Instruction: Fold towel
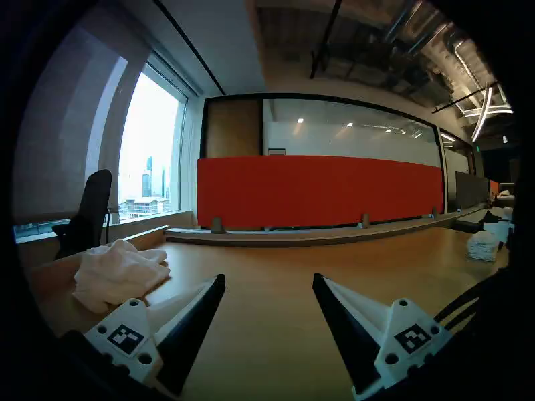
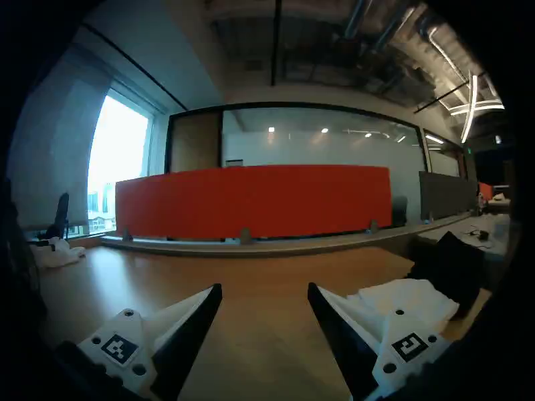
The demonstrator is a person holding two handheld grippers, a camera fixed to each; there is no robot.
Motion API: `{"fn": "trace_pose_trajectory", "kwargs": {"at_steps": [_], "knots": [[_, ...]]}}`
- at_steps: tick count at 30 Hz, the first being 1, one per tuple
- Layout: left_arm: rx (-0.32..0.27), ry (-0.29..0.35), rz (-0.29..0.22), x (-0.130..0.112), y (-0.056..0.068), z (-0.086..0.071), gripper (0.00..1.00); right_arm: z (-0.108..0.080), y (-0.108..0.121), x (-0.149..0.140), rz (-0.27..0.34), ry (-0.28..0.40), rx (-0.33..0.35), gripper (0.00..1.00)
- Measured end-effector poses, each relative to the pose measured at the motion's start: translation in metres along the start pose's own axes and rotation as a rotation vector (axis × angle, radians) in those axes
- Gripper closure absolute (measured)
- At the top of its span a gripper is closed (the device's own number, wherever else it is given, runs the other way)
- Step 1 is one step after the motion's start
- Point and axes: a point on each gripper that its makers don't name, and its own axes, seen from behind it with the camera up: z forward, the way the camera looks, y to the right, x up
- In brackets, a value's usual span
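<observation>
One crumpled towel (image 1: 117, 271) lies on desk (image 1: 281, 267), red divider (image 1: 319, 190) behind.

I see left tool (image 1: 267, 276): white pointed fingers (image 1: 175, 309), black inner faces, square tag (image 1: 126, 337) each, screw holes (image 1: 134, 303), black cables (image 1: 471, 301) alongside. Right tool (image 2: 264, 286): same build.

A long wooden desk (image 1: 281, 267) is stretching across the room, with a red divider panel (image 1: 321, 190) standing along its far edge. Daylight is pouring in through a tall window (image 1: 150, 154) on the left, where a black office chair (image 1: 87, 217) is sitting. Behind the panel, a glass wall (image 1: 348, 127) is reflecting ceiling spots, and strip lights (image 1: 485, 110) are glowing beneath exposed pipes (image 1: 401, 40).
</observation>
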Motion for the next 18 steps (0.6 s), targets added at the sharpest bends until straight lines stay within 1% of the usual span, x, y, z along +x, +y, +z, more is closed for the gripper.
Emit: {"fn": "trace_pose_trajectory", "kwargs": {"at_steps": [3,18], "knots": [[0.0,0.0,0.0,0.0001,-0.0002,0.0,0.03,-0.0013,-0.0063,-0.0008,-0.023,-0.001,0.008,0.01],[0.0,0.0,0.0,0.0001,-0.0002,0.0001,0.03,0.0,-0.0019,0.0003,-0.022,-0.002,-0.016,0.0]]}}
